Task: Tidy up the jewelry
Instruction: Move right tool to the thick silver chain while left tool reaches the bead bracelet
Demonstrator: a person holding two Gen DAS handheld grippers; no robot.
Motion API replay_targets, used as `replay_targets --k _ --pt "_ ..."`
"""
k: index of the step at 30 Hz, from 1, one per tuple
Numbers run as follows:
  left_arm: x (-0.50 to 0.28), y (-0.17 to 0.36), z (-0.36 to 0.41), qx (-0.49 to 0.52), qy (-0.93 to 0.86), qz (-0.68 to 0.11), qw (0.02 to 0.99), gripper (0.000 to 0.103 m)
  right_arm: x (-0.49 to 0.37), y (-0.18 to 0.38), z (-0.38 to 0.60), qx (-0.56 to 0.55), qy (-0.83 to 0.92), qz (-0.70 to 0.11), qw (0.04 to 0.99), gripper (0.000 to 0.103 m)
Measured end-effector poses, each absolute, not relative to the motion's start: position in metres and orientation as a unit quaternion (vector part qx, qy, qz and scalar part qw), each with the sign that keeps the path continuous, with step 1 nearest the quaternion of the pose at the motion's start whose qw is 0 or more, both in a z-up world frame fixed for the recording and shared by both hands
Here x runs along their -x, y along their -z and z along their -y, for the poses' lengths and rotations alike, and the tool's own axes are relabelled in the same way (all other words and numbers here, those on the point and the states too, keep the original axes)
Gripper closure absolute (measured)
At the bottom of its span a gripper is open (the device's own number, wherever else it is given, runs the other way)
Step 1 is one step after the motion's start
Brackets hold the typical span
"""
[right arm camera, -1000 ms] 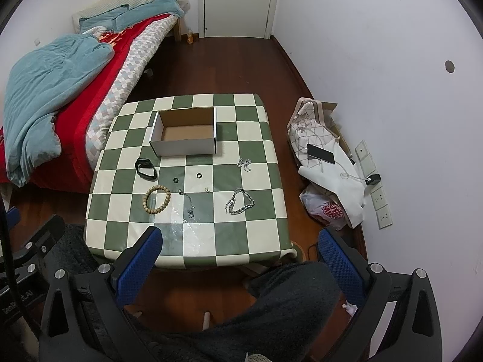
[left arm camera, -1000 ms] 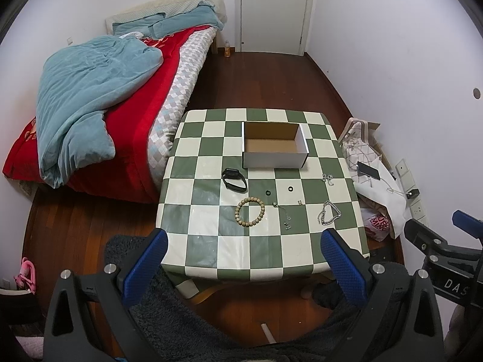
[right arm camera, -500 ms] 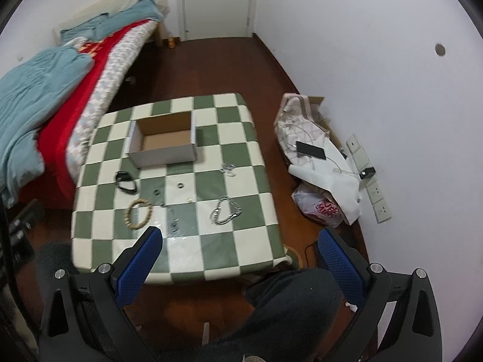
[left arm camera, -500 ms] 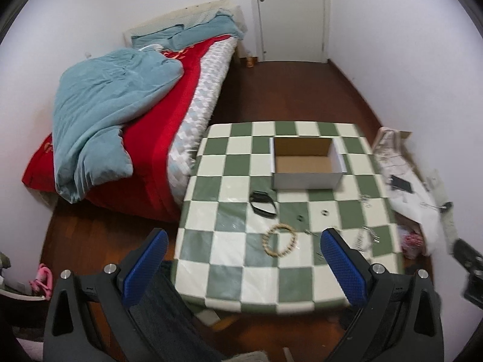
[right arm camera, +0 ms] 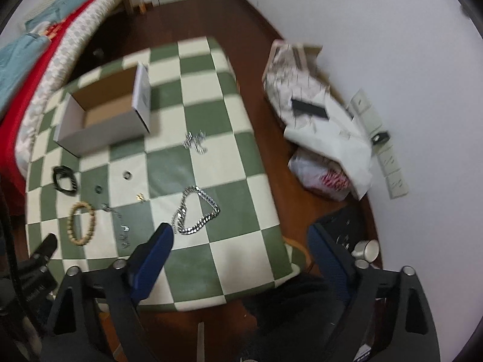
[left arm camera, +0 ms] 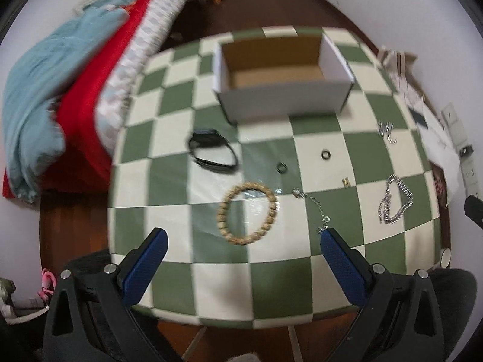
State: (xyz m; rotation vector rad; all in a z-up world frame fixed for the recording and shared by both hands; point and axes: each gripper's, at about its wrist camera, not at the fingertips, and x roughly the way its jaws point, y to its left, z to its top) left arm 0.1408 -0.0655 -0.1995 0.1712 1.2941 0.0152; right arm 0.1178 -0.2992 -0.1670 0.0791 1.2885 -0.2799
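Box plain white; no legible writing.

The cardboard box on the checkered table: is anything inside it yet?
The cardboard box shows only bare brown floor; no jewelry is visible in it. Its near white wall hides the strip of floor just behind it in both views, so a small piece there cannot be ruled out.

Green-and-cream checkered table, open cardboard box, bead bracelet, silver chain, rings
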Motion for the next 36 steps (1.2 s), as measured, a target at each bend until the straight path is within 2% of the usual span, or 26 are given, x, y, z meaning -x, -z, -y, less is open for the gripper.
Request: replay_targets --k 4,6,10,14,20,24,27,29,30,32,33,36 --pt "-0.158 0.232 0.077 -0.07 0.002 -0.63 0.774 0.008 -0.131 0.211 0.304 -0.039 0.126 -0.624 0.77 0.025" --pt "-0.169 0.245 0.082 -0.062 0.005 -0.642 0.764 0.008 -0.135 0.227 0.306 -0.043 0.122 -0.633 0.763 0.03" --pt "-0.182 0.262 0.094 -0.061 0.014 -0.653 0.755 0.021 -0.145 0.256 0.309 -0.06 0.119 -0.643 0.754 0.037" --pt "-0.187 0.272 0.102 -0.057 0.02 -0.66 0.749 0.023 -0.151 0.276 0.31 -0.072 0.114 -0.652 0.746 0.048" --pt "-0.188 0.282 0.105 -0.048 0.024 -0.667 0.743 0.024 -0.156 0.295 0.311 -0.077 0.108 -0.66 0.739 0.052" --pt "-0.189 0.29 0.105 -0.045 0.026 -0.67 0.741 0.031 -0.158 0.3 0.311 -0.083 0.103 -0.659 0.741 0.058" --pt "-0.192 0.29 0.101 -0.033 0.028 -0.666 0.745 0.034 -0.159 0.3 0.309 -0.085 0.098 -0.657 0.743 0.067" --pt "-0.197 0.291 0.097 -0.023 0.032 -0.663 0.748 0.042 -0.159 0.3 0.306 -0.08 0.096 -0.656 0.744 0.07" --pt "-0.197 0.29 0.096 -0.024 0.034 -0.657 0.753 0.05 -0.159 0.3 0.305 -0.076 0.096 -0.655 0.746 0.071" --pt "-0.201 0.286 0.093 -0.028 0.039 -0.648 0.76 0.07 -0.159 0.3 0.303 -0.073 0.093 -0.652 0.749 0.076" --pt "-0.202 0.283 0.091 -0.028 0.042 -0.645 0.762 0.087 -0.159 0.299 0.301 -0.071 0.092 -0.651 0.75 0.078" --pt "-0.2 0.284 0.086 -0.031 0.056 -0.643 0.763 0.087 -0.157 0.299 0.297 -0.067 0.088 -0.649 0.753 0.087"
